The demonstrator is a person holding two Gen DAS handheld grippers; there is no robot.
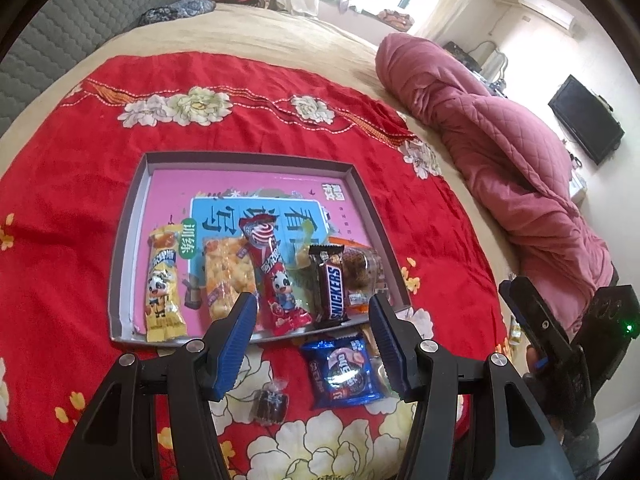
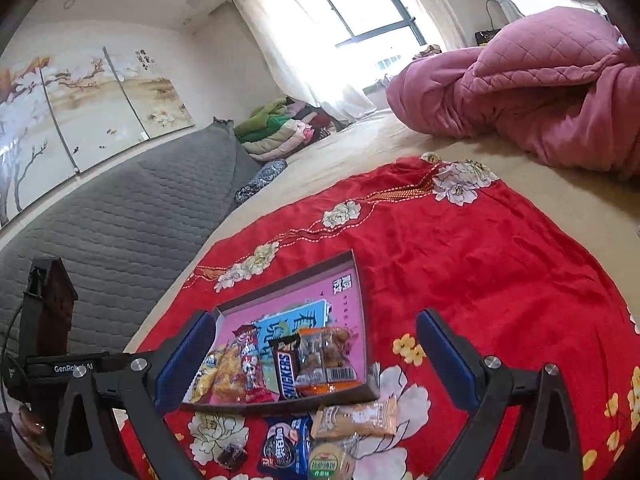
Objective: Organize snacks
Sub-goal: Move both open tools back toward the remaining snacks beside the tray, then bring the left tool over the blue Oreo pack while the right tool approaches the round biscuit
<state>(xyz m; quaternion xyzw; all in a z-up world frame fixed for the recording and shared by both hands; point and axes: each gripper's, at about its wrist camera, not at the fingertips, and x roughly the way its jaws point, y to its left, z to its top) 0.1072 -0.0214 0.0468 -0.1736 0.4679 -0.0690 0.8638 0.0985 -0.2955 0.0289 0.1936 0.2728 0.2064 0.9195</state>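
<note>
Silky red cloth [image 1: 80, 200], crinkly wrappers

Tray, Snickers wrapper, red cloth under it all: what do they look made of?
Tray: looks like printed cardboard, a box lid or base, matte grey folded walls, pink printed floor. Snickers wrapper: glossy plastic film, probably, with crimped ends and highlights. Red cloth: smooth woven fabric with a slight sheen, satin-like; it wrinkles softly, and the flowers may be printed or embroidered.
</note>
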